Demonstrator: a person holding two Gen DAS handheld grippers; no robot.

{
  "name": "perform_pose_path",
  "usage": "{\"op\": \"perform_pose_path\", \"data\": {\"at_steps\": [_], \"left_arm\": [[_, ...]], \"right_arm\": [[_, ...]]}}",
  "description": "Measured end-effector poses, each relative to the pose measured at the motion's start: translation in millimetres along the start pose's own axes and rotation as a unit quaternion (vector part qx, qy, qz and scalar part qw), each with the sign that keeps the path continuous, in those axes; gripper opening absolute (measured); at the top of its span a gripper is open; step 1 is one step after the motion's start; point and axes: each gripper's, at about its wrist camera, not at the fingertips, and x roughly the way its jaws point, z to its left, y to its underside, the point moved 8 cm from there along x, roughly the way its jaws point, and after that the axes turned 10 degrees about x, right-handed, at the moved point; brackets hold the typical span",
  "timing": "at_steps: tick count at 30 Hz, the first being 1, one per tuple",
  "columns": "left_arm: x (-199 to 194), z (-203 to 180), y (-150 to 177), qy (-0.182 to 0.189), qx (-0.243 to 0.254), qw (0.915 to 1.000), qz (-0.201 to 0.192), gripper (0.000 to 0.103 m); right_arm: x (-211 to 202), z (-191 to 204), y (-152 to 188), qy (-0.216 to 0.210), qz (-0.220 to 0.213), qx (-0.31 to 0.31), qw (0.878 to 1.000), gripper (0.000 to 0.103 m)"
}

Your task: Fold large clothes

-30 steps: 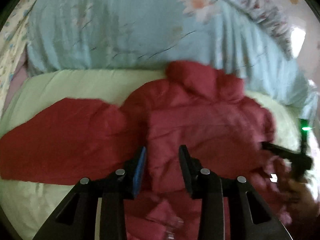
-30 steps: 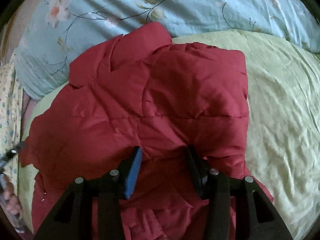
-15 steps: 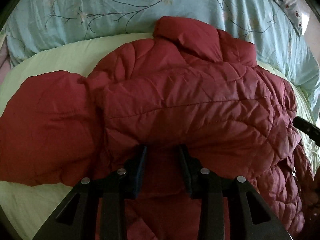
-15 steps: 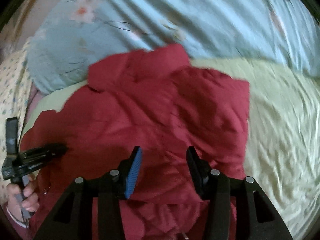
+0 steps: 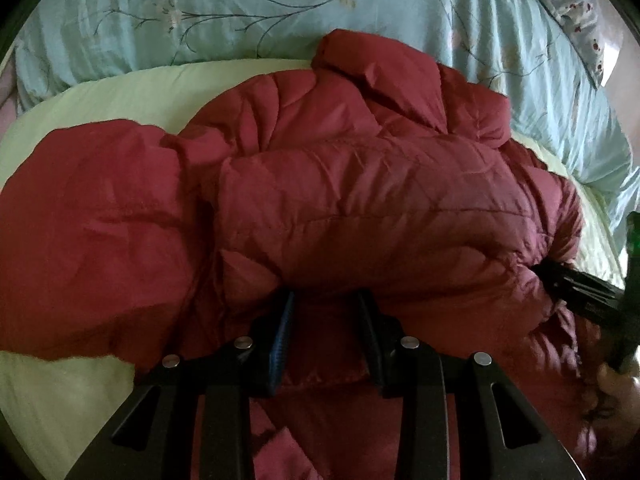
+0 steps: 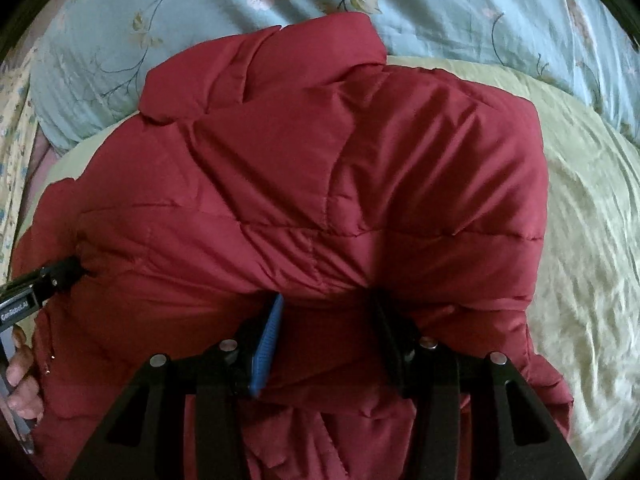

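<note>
A dark red puffer jacket (image 5: 360, 200) lies on a pale green bed sheet (image 5: 120, 92), collar toward the pillows, one sleeve (image 5: 88, 224) spread out to the left. It also fills the right wrist view (image 6: 320, 184). My left gripper (image 5: 326, 304) is open, its fingertips pushed under a puffy fold of the jacket. My right gripper (image 6: 328, 308) is open too, its fingertips tucked under the jacket's folded edge. Each gripper shows in the other's view, at the jacket's side: the right one (image 5: 576, 292), the left one (image 6: 44, 280).
A light blue floral pillow or duvet (image 5: 240, 12) runs along the far side of the bed, also in the right wrist view (image 6: 440, 8). A patterned pillow (image 5: 572, 4) lies at the far right. Bare green sheet (image 6: 592, 240) lies right of the jacket.
Both grippers have moved forward and down onto the jacket; their fingertips now sit under its folded edge. The jacket looks bunched up higher.
</note>
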Motion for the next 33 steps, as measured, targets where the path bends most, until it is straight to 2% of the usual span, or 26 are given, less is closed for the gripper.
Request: {"op": "perform_pose_path", "data": {"at_steps": [4, 8, 15, 20, 21, 26, 30, 33], "left_arm": [[-26, 7, 8, 0.015, -0.019, 0.9996, -0.013, 0.039], [-55, 26, 22, 0.026, -0.052, 0.9977, -0.034, 0.049], [-90, 66, 58, 0.024, -0.117, 0.9913, -0.054, 0.056], [-103, 94, 81, 0.016, -0.156, 0.986, -0.055, 0.058], [-105, 99, 83, 0.015, -0.162, 0.985, -0.057, 0.061], [-114, 136, 103, 0.004, -0.216, 0.9747, -0.057, 0.077], [-121, 167, 122, -0.006, -0.251, 0.9664, -0.055, 0.077], [-131, 197, 136, -0.021, -0.287, 0.9552, -0.068, 0.078]], "right_arm": [[-18, -1, -3, -0.026, -0.005, 0.026, 0.999, 0.047], [-46, 3, -2, -0.051, -0.015, 0.033, 0.998, 0.049], [-93, 24, 25, -0.095, -0.014, 0.017, 0.995, 0.049], [-113, 43, 48, -0.123, -0.007, 0.004, 0.992, 0.054], [-115, 47, 52, -0.126, -0.005, 0.0, 0.992, 0.054], [-130, 54, 74, -0.136, 0.0, -0.011, 0.991, 0.055], [-135, 54, 88, -0.139, 0.006, -0.01, 0.99, 0.055], [-136, 53, 95, -0.14, 0.009, -0.009, 0.99, 0.055]]}}
